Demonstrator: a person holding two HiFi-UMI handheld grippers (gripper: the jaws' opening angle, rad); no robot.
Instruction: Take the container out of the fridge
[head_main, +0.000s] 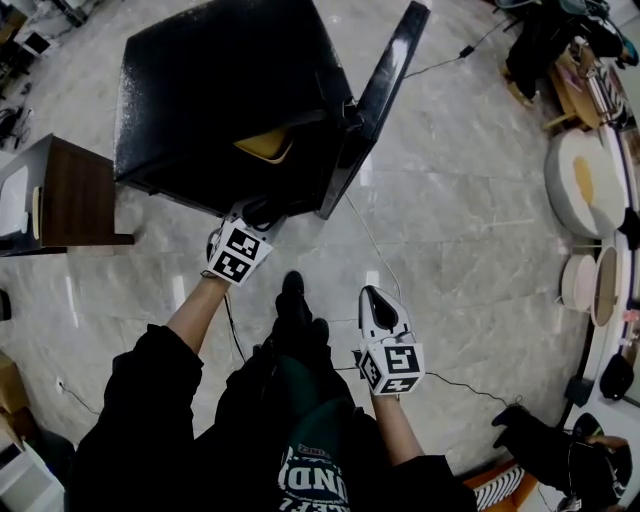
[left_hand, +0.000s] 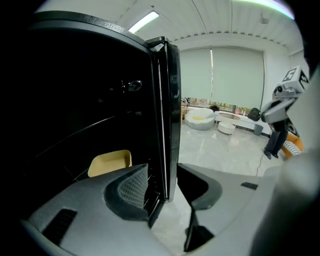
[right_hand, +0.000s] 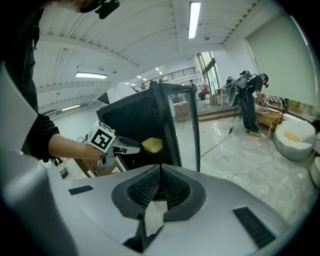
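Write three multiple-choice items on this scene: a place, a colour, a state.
1. Where is the yellow container? A inside the fridge; B on the floor; C on top of the fridge.
2. What colour is the fridge? A white; B black; C red.
3. How do the jaws of the right hand-held gripper stand? A wide apart; B shut on the container; C shut together, empty.
Key: 1 A, it shows past the open door; 2 B, its body is black; 3 C, the jaws meet with nothing between.
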